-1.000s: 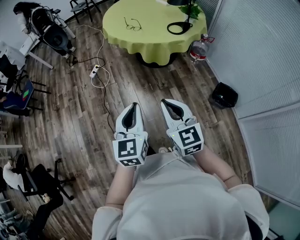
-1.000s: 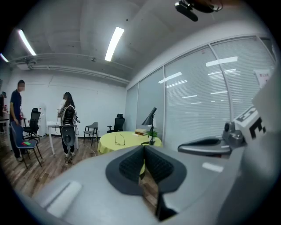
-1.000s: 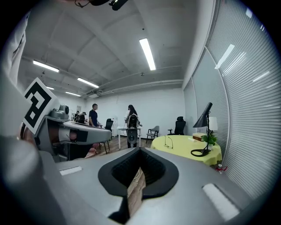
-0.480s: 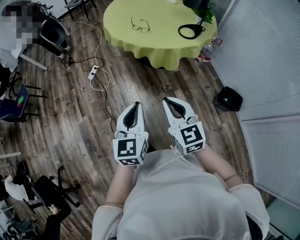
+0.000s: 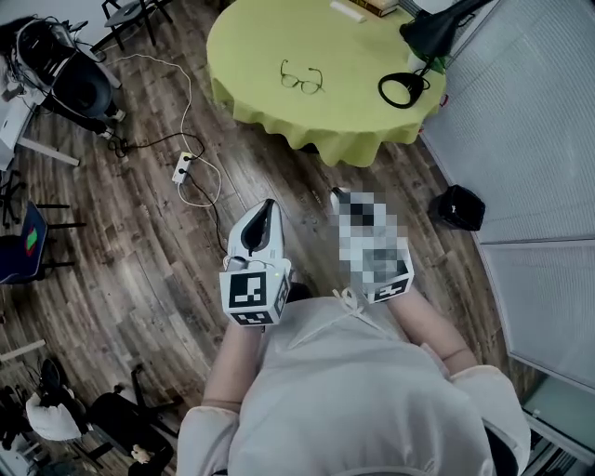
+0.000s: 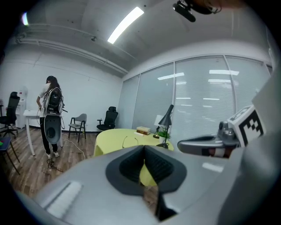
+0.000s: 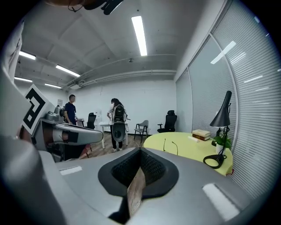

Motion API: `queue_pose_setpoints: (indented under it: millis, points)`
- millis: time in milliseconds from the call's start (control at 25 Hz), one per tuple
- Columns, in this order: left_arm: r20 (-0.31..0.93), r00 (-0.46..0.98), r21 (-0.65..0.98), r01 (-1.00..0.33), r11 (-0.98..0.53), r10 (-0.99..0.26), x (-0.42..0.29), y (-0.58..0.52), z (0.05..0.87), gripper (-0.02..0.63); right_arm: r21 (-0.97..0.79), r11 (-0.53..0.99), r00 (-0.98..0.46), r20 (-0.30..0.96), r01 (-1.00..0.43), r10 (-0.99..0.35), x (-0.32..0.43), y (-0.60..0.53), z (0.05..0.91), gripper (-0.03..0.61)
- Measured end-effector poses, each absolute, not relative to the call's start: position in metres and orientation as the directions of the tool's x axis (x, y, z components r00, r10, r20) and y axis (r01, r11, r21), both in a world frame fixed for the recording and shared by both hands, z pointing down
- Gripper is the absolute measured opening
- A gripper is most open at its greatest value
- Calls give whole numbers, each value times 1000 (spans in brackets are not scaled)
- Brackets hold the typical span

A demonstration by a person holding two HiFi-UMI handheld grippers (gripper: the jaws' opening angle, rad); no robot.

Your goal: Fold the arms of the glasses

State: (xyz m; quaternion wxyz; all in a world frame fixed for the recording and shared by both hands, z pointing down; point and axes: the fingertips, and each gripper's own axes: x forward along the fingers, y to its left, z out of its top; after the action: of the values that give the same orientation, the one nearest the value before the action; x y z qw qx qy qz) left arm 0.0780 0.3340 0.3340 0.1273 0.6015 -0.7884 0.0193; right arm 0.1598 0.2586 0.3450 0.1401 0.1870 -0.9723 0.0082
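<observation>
The thin-framed glasses (image 5: 302, 79) lie with arms unfolded on the round yellow-green table (image 5: 260, 46), far ahead of both grippers. My left gripper (image 5: 267, 206) hangs over the wooden floor, shut and empty. My right gripper (image 5: 337, 194) is beside it, partly under a mosaic patch, also shut and empty. In the left gripper view the closed jaws (image 6: 144, 148) point at the table (image 6: 109, 139), with the glasses (image 6: 130, 141) small beyond them. The right gripper view shows its jaws (image 7: 140, 150) closed, and the glasses (image 7: 171, 144) on the table (image 7: 193, 149) to the right.
A black desk lamp (image 5: 409, 84) and books (image 5: 367, 7) sit on the table's far side. A power strip with cable (image 5: 183, 167) lies on the floor at left, a black bin (image 5: 456, 206) by the blinds at right. People (image 7: 117, 125) stand near desks behind.
Both grippers have been carried forward together, still shut. The table and glasses have come closer, sliding down and right in the head view.
</observation>
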Motion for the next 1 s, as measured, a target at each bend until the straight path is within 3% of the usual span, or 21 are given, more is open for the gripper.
queue_pose_setpoints:
  millis: [240,520,1000]
  points:
    - [212,-193,145,-963,226,-958,3,325,330,5,35,910,-866,292,-413,-405,94,244,346,-2]
    - [235,-160,155,-968,199,-959,-37,292,344,5,24,895,-847,312,-446,-431,58,205,358,0]
    - [249,-124,105,-982,154,-961,-109,117,341,5,-12,869,-827,313,-494,-466,-5,30,365,0]
